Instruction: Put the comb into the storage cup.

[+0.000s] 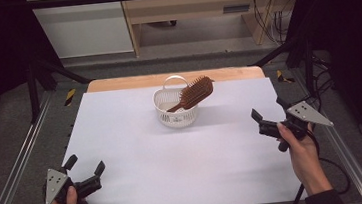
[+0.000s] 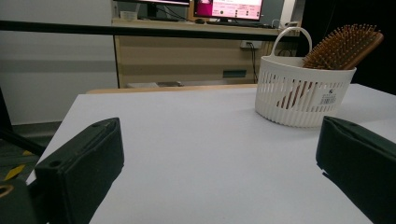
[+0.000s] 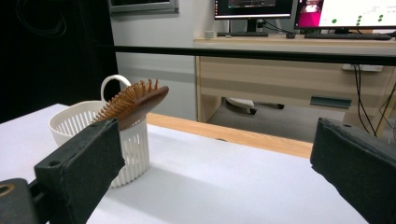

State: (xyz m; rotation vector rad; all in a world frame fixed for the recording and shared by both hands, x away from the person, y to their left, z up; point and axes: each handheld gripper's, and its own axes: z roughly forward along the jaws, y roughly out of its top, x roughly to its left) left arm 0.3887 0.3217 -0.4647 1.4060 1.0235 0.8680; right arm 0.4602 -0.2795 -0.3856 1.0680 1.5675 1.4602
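Your left gripper (image 1: 85, 165) sits at the near left corner, jaws wide, empty. Mid-table, the brown wooden paddle hairbrush (image 1: 195, 92) leans handle-down in the white slotted plastic basket (image 1: 176, 113). Your right gripper (image 1: 266, 115), wide open and empty, is nearer. Judged: pre-approach; next, reach for the brush head.

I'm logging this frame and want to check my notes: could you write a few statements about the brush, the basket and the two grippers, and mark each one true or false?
1. The wooden hairbrush lies flat on the table. False: it sits in the white basket, handle down, with its head sticking out over the rim.
2. The left gripper is open and holds nothing. True.
3. The right gripper is shut on the basket's handle. False: it is open, well apart from the basket.
4. The basket stands on the white table. True.
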